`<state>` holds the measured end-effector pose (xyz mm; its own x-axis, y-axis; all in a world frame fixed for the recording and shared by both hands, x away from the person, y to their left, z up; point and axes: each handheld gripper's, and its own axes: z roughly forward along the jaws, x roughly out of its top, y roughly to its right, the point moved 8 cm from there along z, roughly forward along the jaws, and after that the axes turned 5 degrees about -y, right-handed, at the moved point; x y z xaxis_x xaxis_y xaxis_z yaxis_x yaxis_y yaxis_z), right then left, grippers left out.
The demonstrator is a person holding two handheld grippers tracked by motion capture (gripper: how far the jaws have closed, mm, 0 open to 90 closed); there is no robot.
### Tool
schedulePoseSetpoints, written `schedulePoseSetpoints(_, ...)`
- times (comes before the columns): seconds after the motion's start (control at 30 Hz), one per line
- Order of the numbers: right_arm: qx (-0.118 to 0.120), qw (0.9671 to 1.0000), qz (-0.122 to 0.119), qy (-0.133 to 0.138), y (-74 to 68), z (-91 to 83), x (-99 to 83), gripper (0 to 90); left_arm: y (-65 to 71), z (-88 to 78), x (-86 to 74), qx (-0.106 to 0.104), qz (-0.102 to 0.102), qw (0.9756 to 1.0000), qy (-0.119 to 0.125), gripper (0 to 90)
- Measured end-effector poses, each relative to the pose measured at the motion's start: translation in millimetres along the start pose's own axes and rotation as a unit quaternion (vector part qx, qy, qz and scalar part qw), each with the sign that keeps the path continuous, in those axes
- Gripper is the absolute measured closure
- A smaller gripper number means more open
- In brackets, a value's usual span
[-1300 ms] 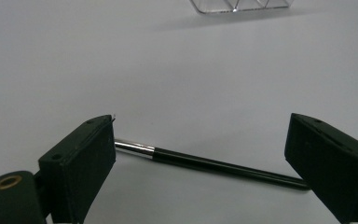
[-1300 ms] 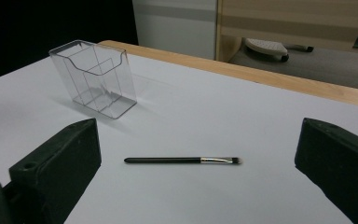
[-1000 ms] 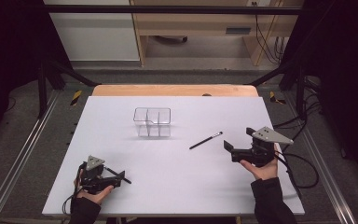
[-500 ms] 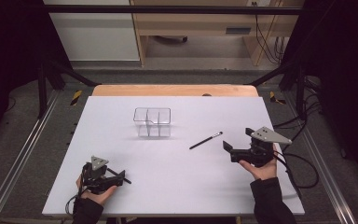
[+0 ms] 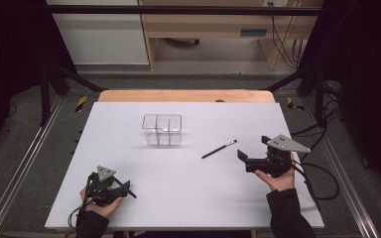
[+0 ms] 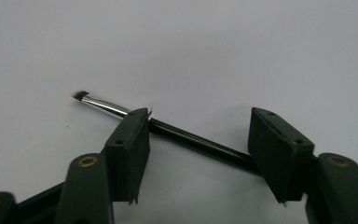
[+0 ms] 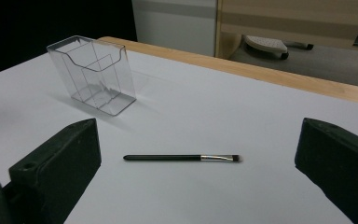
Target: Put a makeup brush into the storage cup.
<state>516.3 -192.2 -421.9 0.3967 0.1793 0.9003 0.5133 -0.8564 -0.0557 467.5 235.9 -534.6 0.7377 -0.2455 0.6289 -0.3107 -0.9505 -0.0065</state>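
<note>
A: Hard to make out in the high view: left gripper low on the white worktop, well nearer than the clear organiser, only a thin dark stub poking out beside it.

B: Plainer in the left gripper view. Slim black brush lying across the gap, fingers just closing in, still apart, not yet pressed on the handle. Far end of the handle hidden behind the right-hand finger; bristle tip clear past the other.

A: And the right gripper?

B: Well to the right of the organiser, fingers spread wide, nothing between. Second brush flat on the worktop between organiser and gripper, touching neither.

A: Anything in the way?

B: Nothing seen. Organiser compartments see-through; contents not made out.
</note>
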Motion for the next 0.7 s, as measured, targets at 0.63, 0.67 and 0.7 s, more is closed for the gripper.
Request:
schedulePoseSetpoints(0.63, 0.000, 1.0000, 0.000, -0.001, -0.1, 0.6, -0.3, 0.6, 11.3, -3.0, 1.5, -0.065, 0.019, 0.9977, 0.000, 72.8)
schedulePoseSetpoints(0.67, 0.000, 1.0000, 0.000, -0.001, -0.1, 0.6, -0.3, 0.6, 11.7, -3.2, 1.5, -0.069, 0.019, 0.9974, 0.000, 72.8)
schedulePoseSetpoints(0.7, 0.001, 1.0000, 0.000, 0.000, -0.1, 0.6, -0.2, 0.6, 12.1, -3.3, 1.7, -0.072, 0.018, 0.9972, 0.001, 73.7)
